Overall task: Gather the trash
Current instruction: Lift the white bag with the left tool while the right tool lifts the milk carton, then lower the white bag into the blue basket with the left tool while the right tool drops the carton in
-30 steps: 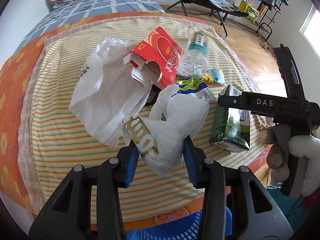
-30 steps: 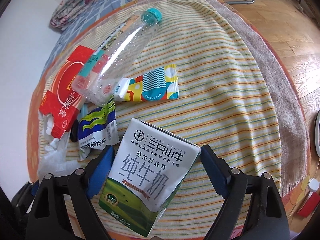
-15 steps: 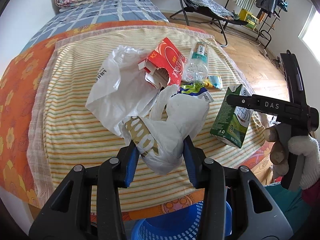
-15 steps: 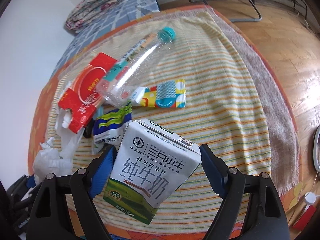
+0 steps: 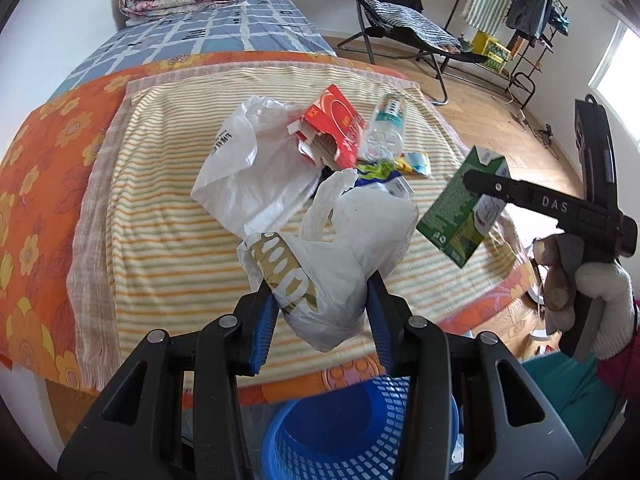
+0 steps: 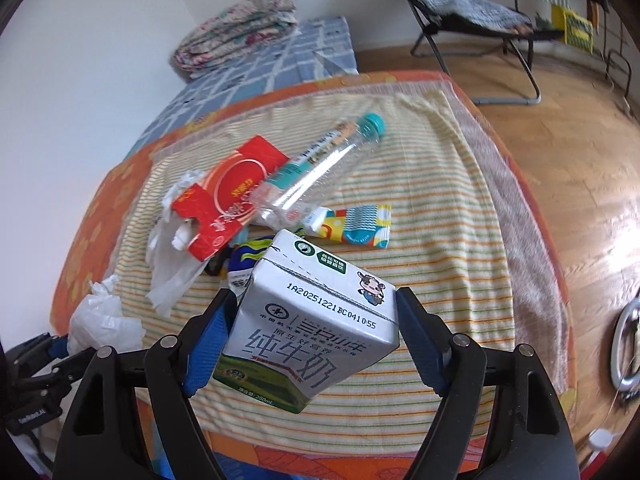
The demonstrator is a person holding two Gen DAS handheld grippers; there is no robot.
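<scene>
Left gripper (image 5: 320, 312) clamped on a crumpled white bag (image 5: 340, 248), above the blue basket (image 5: 360, 432). Right gripper (image 6: 314, 338) – jaws just narrowing – grips the milk carton (image 6: 316, 320), lifted off the striped cloth (image 6: 440, 240). Farther – red box (image 6: 228, 196), bottle (image 6: 320, 168) on cloth.

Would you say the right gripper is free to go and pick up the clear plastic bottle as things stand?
Probably not yet: the right gripper is already shut on the milk carton, lifted clear of the striped cloth. The clear bottle itself lies uncovered, leaning on the red box.
</scene>
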